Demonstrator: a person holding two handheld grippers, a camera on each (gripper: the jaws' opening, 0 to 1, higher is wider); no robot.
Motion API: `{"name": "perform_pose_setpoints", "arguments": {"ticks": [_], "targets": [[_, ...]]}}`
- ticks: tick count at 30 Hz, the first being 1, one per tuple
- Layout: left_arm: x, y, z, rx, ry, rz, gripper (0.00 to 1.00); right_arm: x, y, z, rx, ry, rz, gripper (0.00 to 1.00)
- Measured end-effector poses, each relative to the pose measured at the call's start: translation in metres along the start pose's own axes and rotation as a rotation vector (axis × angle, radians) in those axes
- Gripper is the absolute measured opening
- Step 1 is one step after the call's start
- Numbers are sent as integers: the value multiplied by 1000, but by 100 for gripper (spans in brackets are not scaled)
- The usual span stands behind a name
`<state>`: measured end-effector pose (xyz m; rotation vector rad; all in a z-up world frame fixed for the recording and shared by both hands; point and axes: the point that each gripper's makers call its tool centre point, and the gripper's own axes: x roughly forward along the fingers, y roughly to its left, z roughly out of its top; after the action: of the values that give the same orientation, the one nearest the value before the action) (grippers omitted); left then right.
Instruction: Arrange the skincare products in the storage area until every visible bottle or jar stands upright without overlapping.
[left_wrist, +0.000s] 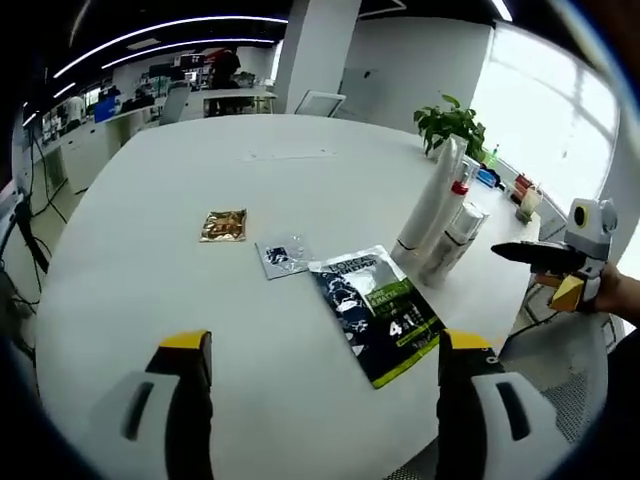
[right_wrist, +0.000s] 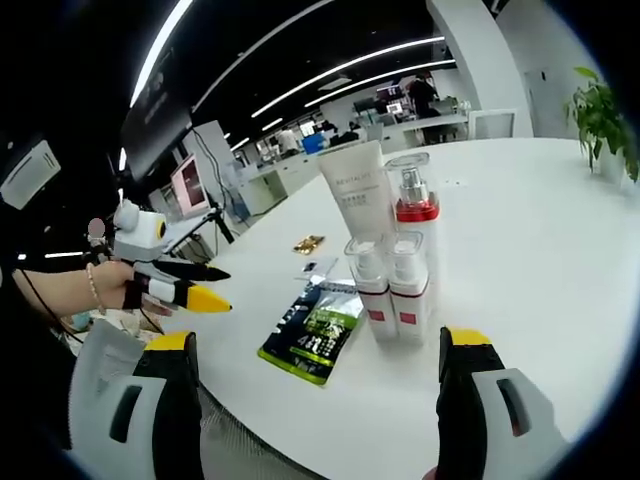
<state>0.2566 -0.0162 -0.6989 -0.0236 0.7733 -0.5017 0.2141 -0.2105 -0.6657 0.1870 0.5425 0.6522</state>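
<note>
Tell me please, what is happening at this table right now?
A person holds a two-jaw gripper in each hand over a white table; both have open jaws and hold nothing. A white tube, a red-collared pump bottle and two small bottles stand upright close together. A dark sachet and two small packets lie flat nearby. The left gripper hovers beside the table edge, the right gripper near the bottles.

The left hand-held gripper (left_wrist: 325, 375) has its jaws spread wide apart with nothing between them; seen from the other side (right_wrist: 190, 285), a hand (right_wrist: 118, 283) with a beaded bracelet at the wrist grips it. The right hand-held gripper (right_wrist: 325, 375) is likewise spread and empty, and appears at the edge of the left gripper view (left_wrist: 560, 262), held level in a hand (left_wrist: 612, 292).
</note>
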Motion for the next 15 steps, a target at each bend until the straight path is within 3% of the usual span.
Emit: {"name": "perform_pose_setpoints", "arguments": {"ticks": [9, 15], "targets": [[19, 3, 6, 16, 17, 2, 82, 1, 0, -4, -17, 24, -3, 100], [29, 13, 12, -2, 7, 48, 80, -1, -4, -4, -17, 27, -22, 100]]}}
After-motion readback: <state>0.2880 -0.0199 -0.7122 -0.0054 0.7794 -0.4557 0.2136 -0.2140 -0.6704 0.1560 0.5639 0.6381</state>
